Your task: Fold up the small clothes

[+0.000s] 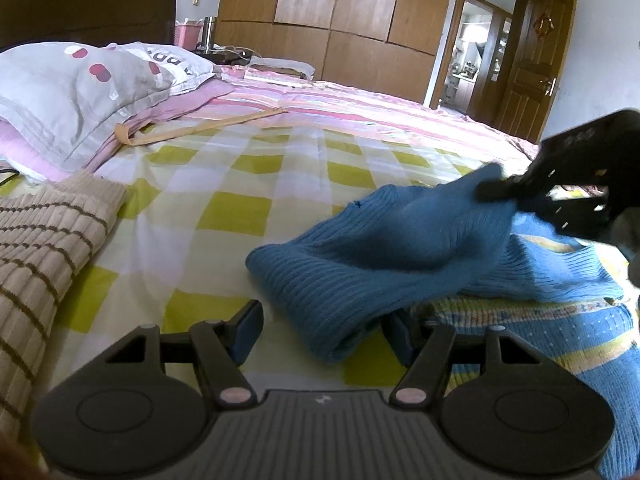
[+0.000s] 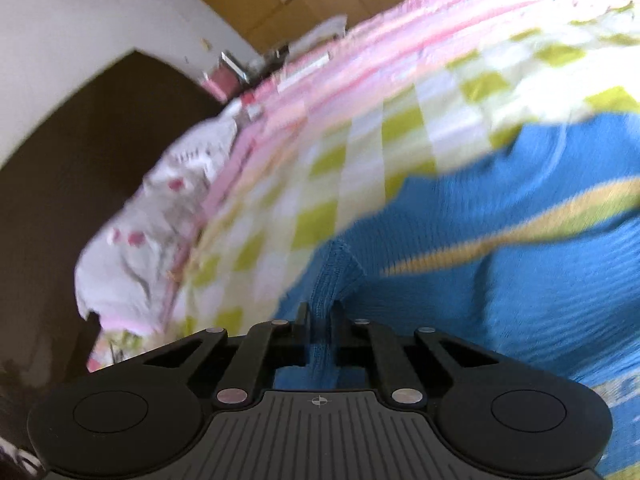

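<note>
A blue knit sweater [image 1: 400, 252] with yellow stripes lies on the checked bed sheet [image 1: 224, 184]. My left gripper [image 1: 322, 330] is open, its fingers on either side of the sleeve cuff lying on the sheet. My right gripper [image 2: 320, 316] is shut on a fold of the blue sweater [image 2: 500, 280] and holds it lifted. The right gripper also shows in the left wrist view [image 1: 516, 192], pulling the sleeve up at the right. The right wrist view is blurred.
A beige striped knit garment [image 1: 44, 256] lies at the left. A grey pillow [image 1: 80, 88] sits at the bed's head, with a tan strap [image 1: 192, 130] beside it. Wooden wardrobes [image 1: 340, 20] and an open door [image 1: 528, 68] stand behind the bed.
</note>
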Motion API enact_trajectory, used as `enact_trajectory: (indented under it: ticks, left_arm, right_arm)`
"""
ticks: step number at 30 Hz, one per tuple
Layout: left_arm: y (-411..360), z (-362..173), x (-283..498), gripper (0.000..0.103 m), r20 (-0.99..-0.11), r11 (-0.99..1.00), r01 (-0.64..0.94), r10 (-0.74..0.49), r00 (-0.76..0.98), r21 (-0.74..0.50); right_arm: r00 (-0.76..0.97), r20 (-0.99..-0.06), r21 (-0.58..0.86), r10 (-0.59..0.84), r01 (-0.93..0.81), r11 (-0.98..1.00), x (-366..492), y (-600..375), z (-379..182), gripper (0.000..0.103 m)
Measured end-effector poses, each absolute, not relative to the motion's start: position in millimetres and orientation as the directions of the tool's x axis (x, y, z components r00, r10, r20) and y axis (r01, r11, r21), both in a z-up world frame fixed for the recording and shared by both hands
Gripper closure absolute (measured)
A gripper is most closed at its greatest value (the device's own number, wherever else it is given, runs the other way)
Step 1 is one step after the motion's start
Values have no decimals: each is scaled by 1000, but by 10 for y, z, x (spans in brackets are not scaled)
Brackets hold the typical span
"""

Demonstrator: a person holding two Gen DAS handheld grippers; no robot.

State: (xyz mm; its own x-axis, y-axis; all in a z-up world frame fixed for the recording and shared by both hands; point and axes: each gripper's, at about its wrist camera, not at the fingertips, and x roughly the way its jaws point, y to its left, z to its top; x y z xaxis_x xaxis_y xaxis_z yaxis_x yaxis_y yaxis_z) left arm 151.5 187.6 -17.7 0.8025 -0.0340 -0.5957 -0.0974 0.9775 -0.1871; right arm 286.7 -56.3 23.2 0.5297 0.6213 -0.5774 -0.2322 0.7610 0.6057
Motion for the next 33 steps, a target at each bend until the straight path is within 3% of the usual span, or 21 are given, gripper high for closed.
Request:
enact_trajectory:
  ticks: [16,25,33]
  left_arm:
    - [1345,-2,1484,33,-562,992,-5,-68,824,-128]
    - [819,-23,1642,33,-625,998,53,-65,778,-38]
    - [468,51,1822,32,-651,995,87,-31,758,53]
  right_arm:
    - [712,-461,641,529,-145,754,2776,-1813,493,94]
    - [747,-496,624,443,-49,780,2667,-2471,29,94]
    - [716,-513,631,474,-59,773,2532,-2745,-326,90]
